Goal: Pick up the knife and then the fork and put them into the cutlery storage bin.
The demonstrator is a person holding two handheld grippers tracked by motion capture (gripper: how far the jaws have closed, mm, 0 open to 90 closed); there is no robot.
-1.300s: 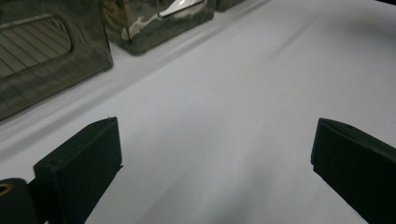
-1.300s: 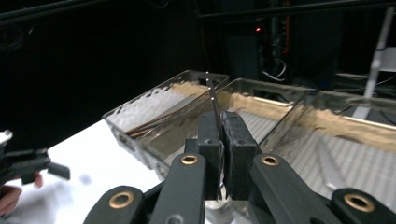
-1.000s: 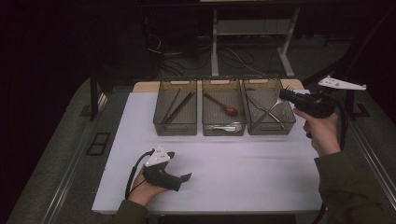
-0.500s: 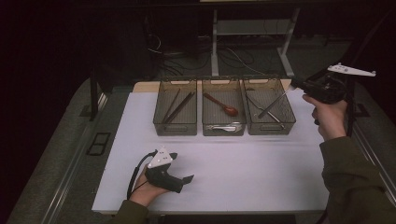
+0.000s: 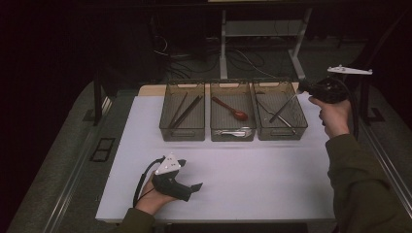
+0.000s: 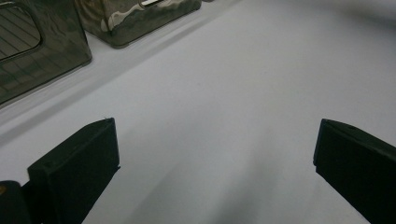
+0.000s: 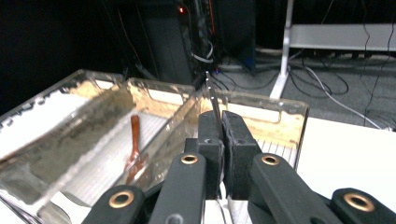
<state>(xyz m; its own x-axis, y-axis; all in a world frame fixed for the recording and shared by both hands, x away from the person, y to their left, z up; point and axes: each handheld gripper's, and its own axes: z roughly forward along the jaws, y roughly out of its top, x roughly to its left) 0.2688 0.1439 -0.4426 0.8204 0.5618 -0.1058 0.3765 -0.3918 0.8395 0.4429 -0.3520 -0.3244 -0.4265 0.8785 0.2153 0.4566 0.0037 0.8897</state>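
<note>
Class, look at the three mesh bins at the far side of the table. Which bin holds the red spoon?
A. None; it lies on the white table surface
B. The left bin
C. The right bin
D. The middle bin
D. In the high view the red spoon lies inside the middle bin, between the left bin, which holds dark sticks, and the right bin, which holds thin metal utensils.

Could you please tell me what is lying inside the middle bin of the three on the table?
Inside the middle bin, a reddish-brown spoon lies diagonally with its bowl toward the near right. Something shiny and metallic lies along the near wall, but the tinted wall blurs it, so I cannot identify it.
</note>
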